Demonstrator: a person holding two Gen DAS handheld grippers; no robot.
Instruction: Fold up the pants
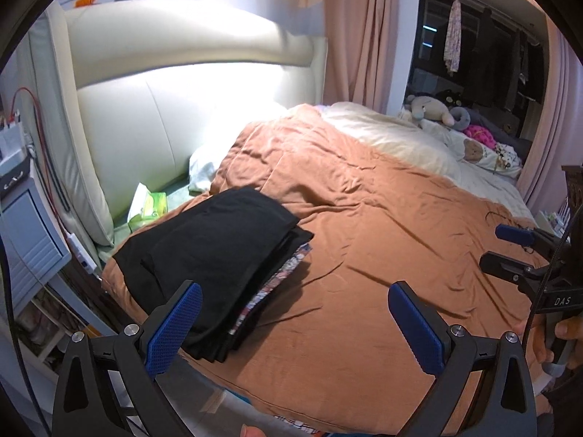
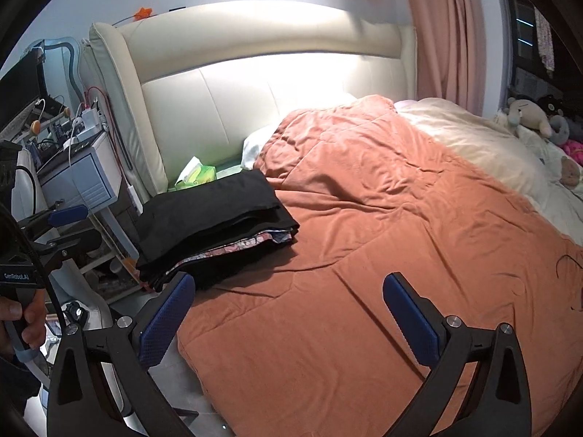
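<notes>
Black folded pants are lying on top of a stack of folded clothes, and that stack is sitting on the orange quilt at the corner nearest the cream headboard. Under the black layers a patterned garment is showing its edges along the side of the stack that faces the open quilt. In the right wrist view the same pants are lying flat, with the patterned garment peeking out beneath them.

Both tools are hovering above the quilt and neither is touching the stack. Left gripper is holding its blue pads wide apart with nothing between them; one fingertip is overlapping the near edge of the stack in the picture, though I cannot tell if it is in contact. Right gripper is likewise spread wide and carrying nothing, hanging over bare quilt beside the stack. It is also showing at the far edge of the left wrist view, its fingers parted there too.

Beside the stack, between it and the headboard, a green tissue pack is resting. A pale blue bedside cabinet is standing just beyond the headboard end of the stack. A cream blanket is covering the side of the quilt farthest from the stack, and stuffed toys are sitting beyond it, next to pink curtains.
</notes>
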